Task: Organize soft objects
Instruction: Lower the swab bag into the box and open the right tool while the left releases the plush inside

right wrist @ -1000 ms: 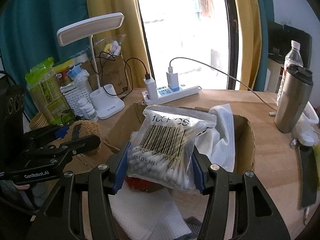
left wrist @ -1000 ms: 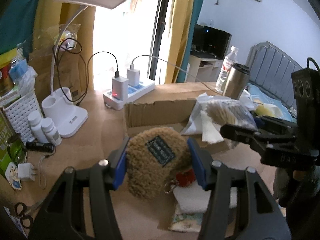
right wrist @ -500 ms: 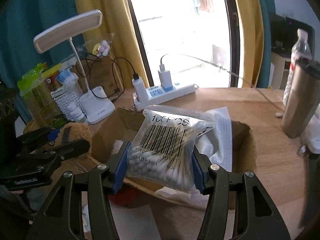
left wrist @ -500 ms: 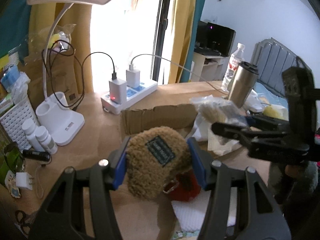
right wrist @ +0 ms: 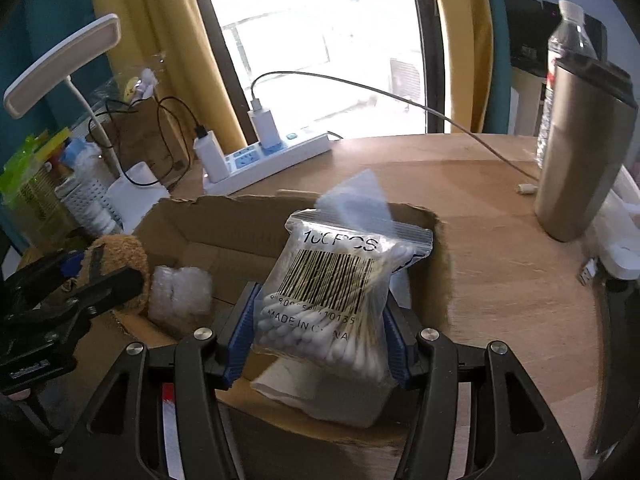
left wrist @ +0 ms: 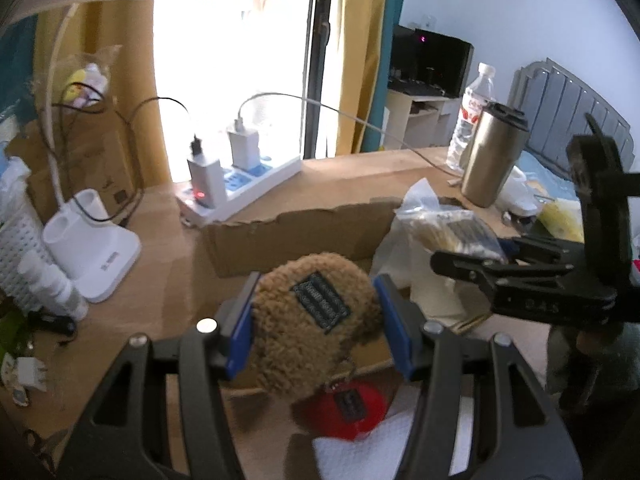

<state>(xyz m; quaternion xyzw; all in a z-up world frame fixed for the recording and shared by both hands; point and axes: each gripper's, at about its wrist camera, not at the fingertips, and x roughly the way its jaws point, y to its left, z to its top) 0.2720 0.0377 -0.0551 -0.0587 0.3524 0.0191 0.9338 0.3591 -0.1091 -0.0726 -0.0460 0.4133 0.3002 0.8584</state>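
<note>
pouch (left wrist: pixel 316 320) in left gripper (left wrist: pixel 318 330) (swabs (right wrist: pixel 336 300) in right gripper (right wrist: pixel 318 330)).

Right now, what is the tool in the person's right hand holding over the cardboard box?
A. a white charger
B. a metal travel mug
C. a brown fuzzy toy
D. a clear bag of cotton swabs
D: in the right wrist view, the right tool has its blue pads pressed on both sides of the bag of cotton swabs, above the cardboard box.
</note>
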